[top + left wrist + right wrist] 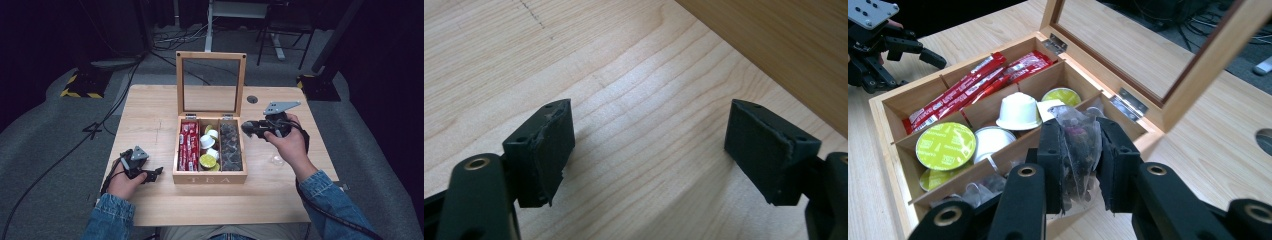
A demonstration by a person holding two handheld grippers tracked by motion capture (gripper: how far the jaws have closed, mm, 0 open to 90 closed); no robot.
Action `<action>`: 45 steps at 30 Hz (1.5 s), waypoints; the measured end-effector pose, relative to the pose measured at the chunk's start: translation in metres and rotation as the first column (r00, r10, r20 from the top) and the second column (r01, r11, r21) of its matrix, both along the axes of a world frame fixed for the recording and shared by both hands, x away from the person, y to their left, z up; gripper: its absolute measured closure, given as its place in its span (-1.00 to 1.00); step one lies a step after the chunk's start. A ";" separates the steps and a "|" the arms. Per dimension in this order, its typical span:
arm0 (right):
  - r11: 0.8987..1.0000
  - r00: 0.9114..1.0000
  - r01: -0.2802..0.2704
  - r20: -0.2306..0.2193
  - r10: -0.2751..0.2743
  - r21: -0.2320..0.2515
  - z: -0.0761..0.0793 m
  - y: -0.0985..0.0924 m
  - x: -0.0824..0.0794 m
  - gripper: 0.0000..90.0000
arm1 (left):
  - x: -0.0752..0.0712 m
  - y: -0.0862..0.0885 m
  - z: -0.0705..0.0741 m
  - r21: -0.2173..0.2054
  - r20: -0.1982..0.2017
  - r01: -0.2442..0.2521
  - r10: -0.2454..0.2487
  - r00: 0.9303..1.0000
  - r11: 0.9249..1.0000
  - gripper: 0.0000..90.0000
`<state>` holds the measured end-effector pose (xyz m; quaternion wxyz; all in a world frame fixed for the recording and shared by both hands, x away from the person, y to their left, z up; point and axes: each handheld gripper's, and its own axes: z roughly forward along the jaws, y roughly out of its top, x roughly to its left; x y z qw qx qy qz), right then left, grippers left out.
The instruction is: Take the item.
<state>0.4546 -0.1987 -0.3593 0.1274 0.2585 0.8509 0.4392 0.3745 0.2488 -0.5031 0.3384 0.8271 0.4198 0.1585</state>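
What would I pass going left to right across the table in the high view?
Left gripper → red sachets → coffee capsules → dark tea bags → right gripper.

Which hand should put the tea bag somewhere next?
The right. Its tool is already shut on the tea bag, over the box's right side. The left tool is open with nothing in it, on the table left of the box.
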 end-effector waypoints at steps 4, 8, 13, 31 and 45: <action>1.000 1.000 0.016 0.000 -0.016 0.004 0.004 -0.011 -0.003 0.65 | 0.002 0.001 0.000 0.006 0.000 0.005 -0.005 1.000 1.000 -0.62; 0.999 0.999 0.034 -0.001 -0.034 0.009 0.009 -0.022 -0.006 0.65 | 0.003 0.001 -0.001 0.004 -0.003 0.007 -0.007 1.000 1.000 -0.65; 0.998 0.998 0.057 0.002 -0.057 0.013 0.013 -0.037 -0.011 0.65 | 0.004 0.001 0.000 0.007 -0.002 0.008 -0.008 1.000 1.000 -0.66; 0.987 0.987 0.162 -0.022 -0.162 0.002 0.013 -0.093 -0.021 0.65 | 0.004 0.000 -0.001 0.008 0.000 0.007 -0.007 1.000 1.000 -0.66; 0.973 0.971 0.224 -0.070 -0.227 -0.048 -0.002 -0.120 -0.025 0.64 | 0.004 0.000 -0.001 0.008 0.000 0.006 -0.006 1.000 1.000 -0.66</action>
